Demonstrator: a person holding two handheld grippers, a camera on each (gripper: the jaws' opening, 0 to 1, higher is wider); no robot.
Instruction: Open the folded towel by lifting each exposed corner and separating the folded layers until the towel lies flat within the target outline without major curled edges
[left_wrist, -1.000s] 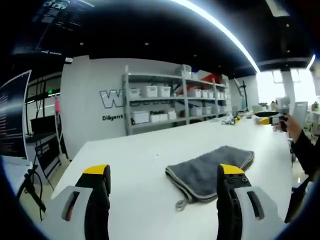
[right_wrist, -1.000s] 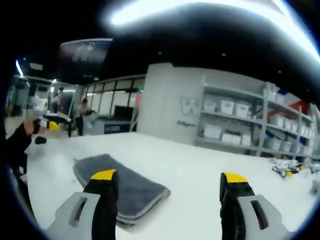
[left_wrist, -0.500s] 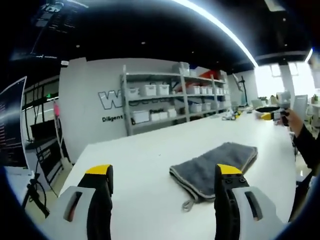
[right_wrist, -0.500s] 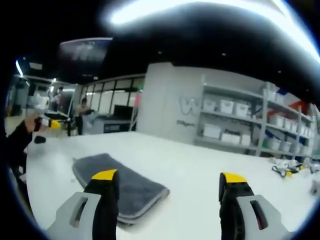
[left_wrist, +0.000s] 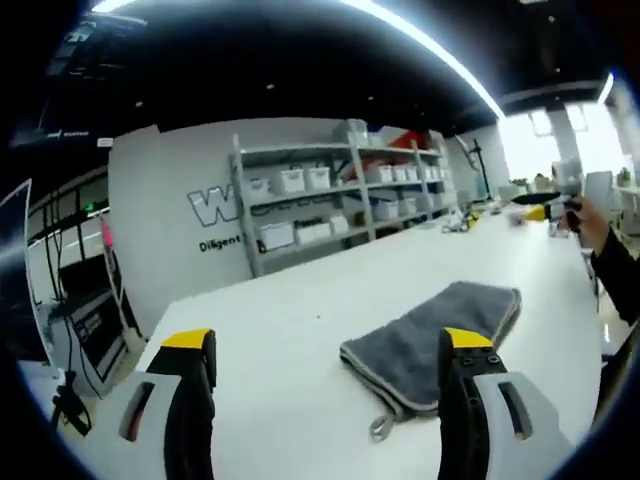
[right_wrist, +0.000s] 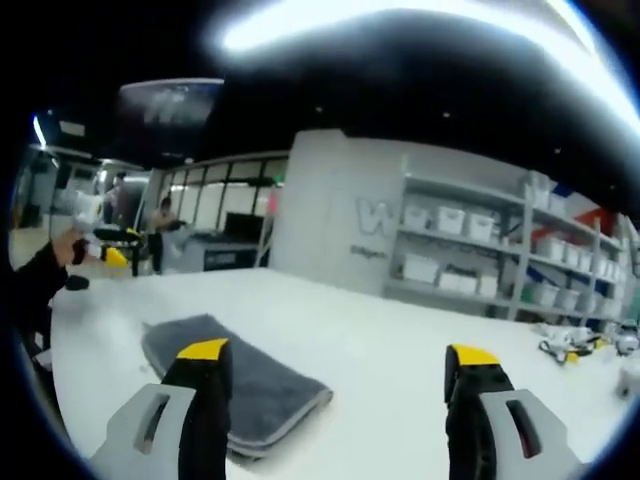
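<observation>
The folded grey towel (left_wrist: 440, 335) lies on the white desk (left_wrist: 290, 330), a small loop at its near corner. The left tongs (left_wrist: 325, 365) are spread wide and empty above the desk, the towel just behind their right jaw. The right tongs (right_wrist: 340, 375) are likewise spread and empty, with the towel (right_wrist: 240, 385) behind their left jaw.

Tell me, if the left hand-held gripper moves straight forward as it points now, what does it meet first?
Probably the bare white table. The open left hand-held gripper points just beside the folded grey towel, which lies toward its right jaw. Depth is unclear.
</observation>
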